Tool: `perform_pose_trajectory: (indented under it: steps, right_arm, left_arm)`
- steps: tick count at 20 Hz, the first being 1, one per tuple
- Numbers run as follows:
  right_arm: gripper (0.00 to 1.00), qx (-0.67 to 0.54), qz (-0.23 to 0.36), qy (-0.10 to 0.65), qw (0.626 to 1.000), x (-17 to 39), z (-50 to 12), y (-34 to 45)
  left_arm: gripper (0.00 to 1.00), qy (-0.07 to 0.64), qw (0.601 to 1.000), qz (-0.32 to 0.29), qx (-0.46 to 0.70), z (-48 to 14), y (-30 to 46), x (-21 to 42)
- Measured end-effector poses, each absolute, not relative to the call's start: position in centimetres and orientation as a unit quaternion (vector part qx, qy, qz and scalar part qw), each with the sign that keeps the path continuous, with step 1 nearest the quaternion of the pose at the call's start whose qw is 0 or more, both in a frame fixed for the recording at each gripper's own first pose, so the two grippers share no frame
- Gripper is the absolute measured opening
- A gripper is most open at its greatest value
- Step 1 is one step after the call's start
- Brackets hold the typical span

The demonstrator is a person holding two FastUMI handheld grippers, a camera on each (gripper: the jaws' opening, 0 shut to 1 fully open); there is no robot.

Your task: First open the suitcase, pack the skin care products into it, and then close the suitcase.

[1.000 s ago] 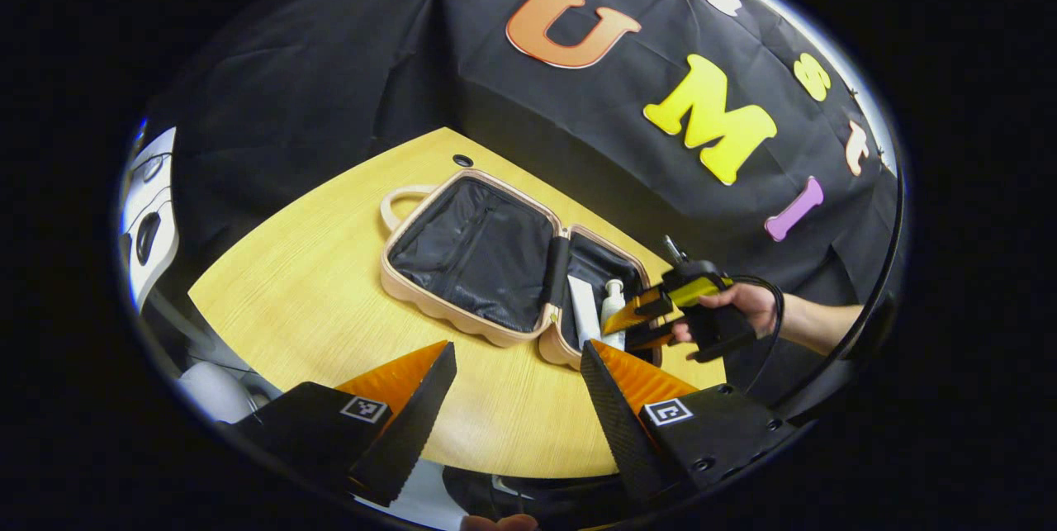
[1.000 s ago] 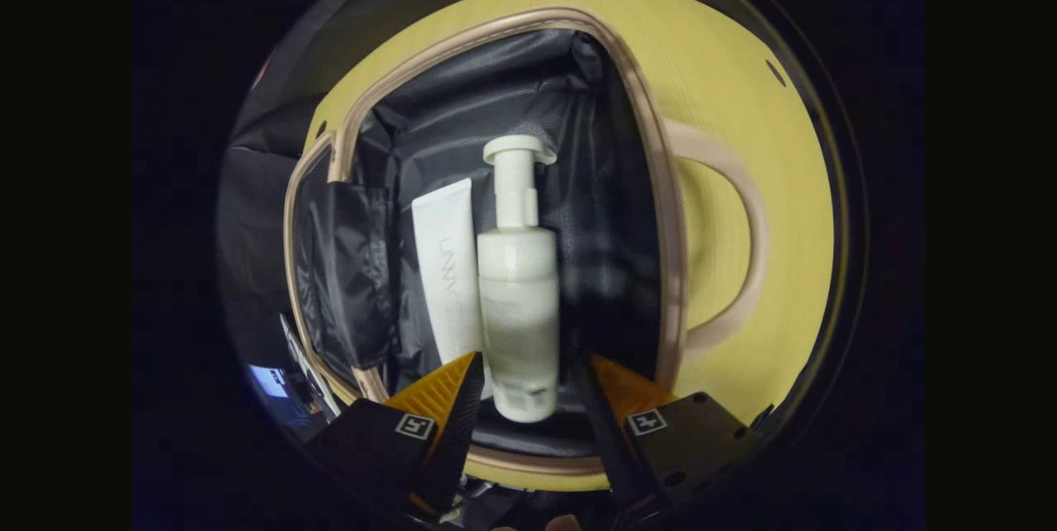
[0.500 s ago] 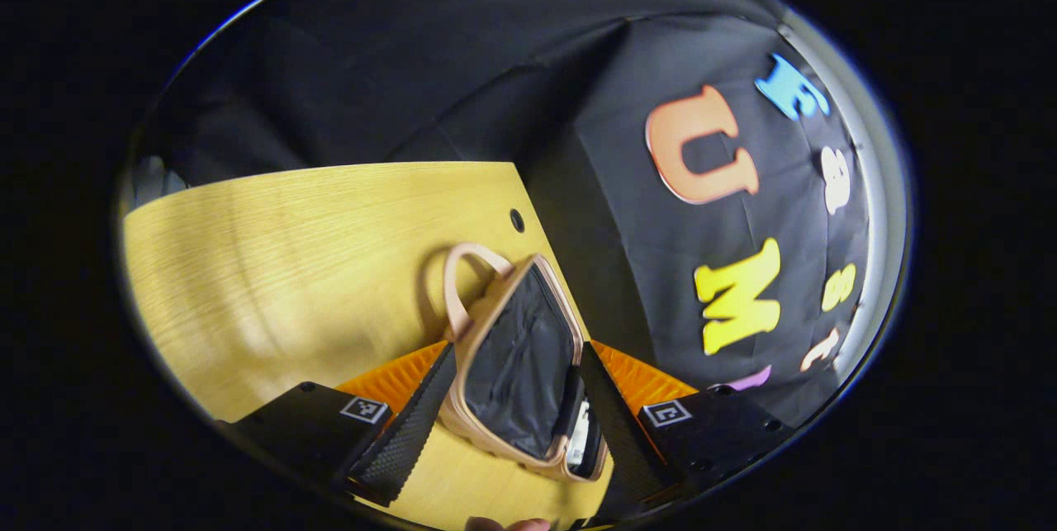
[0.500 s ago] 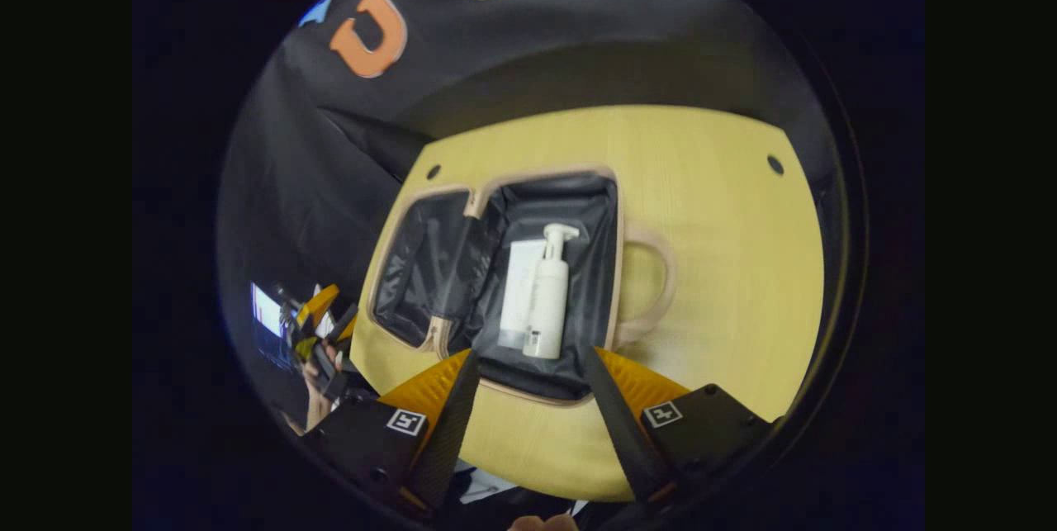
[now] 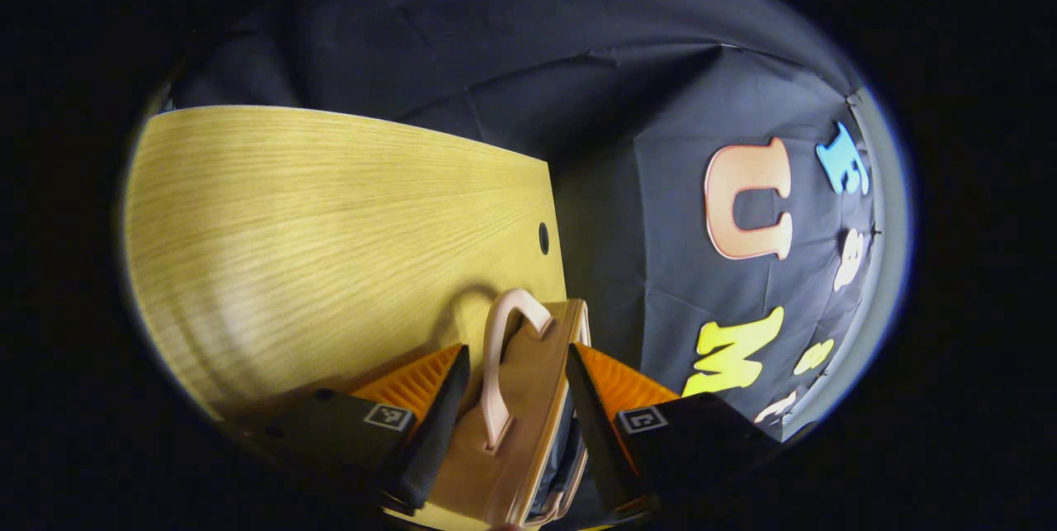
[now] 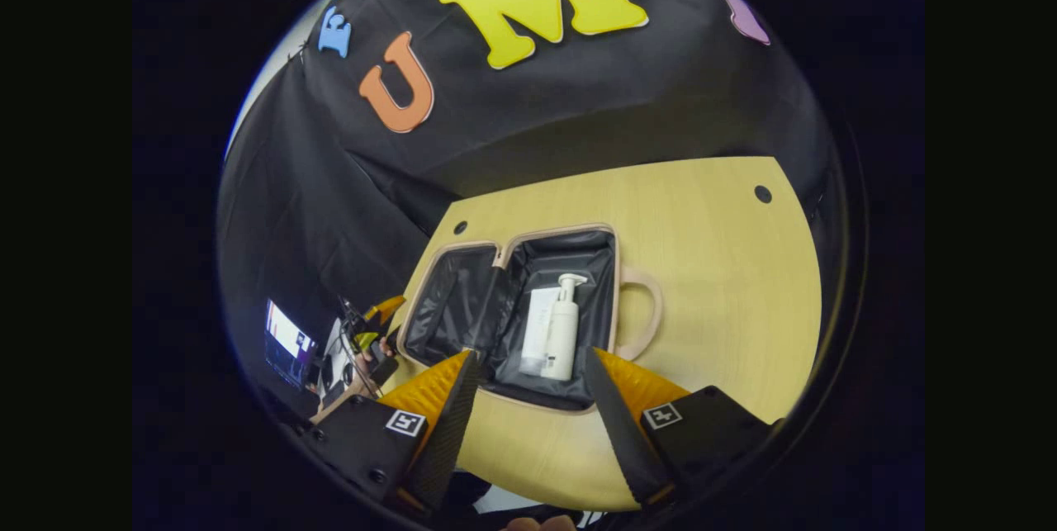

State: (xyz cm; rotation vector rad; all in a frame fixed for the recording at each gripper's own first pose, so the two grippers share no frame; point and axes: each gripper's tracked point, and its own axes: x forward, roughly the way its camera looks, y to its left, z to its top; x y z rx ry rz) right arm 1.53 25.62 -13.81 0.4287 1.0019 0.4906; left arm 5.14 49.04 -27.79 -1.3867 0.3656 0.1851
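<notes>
Left gripper view: left gripper (image 5: 512,370) straddles the raised edge of the pink suitcase (image 5: 528,407) by its handle (image 5: 498,366), fingers either side on the wooden table (image 5: 314,217); can't tell if they actually press the shell. Right gripper view: right gripper (image 6: 525,382) spread wide, holding nothing, hovering above the near rim of the open suitcase (image 6: 615,283), where a white pump bottle (image 6: 563,329) and white tube (image 6: 537,326) lie side by side, touching, in the right half; the left gripper (image 6: 376,323) sits at the suitcase's left end.

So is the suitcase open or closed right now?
Open. The suitcase lies spread on the table, dark lining showing, with a bottle and tube inside.
</notes>
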Motion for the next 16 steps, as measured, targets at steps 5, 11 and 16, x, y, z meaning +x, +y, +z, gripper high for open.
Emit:
perform_pose_trajectory:
  steps: [5,11,16]
  right_arm:
    - [0.72,0.227,0.239,0.405,0.853,3.4,-10.2,25.0]
    - [0.77,0.178,0.179,0.265,0.931,6.8,-4.2,18.2]
    - [0.77,0.155,0.140,0.207,0.956,5.6,-1.9,12.6]
  left_arm:
    - [0.33,0.225,0.756,0.104,-0.606,-29.4,48.8,6.0]
    - [0.07,0.212,0.805,0.099,-0.545,-20.8,47.6,7.0]
    - [0.07,0.196,0.884,0.031,-0.423,-9.3,40.0,9.1]
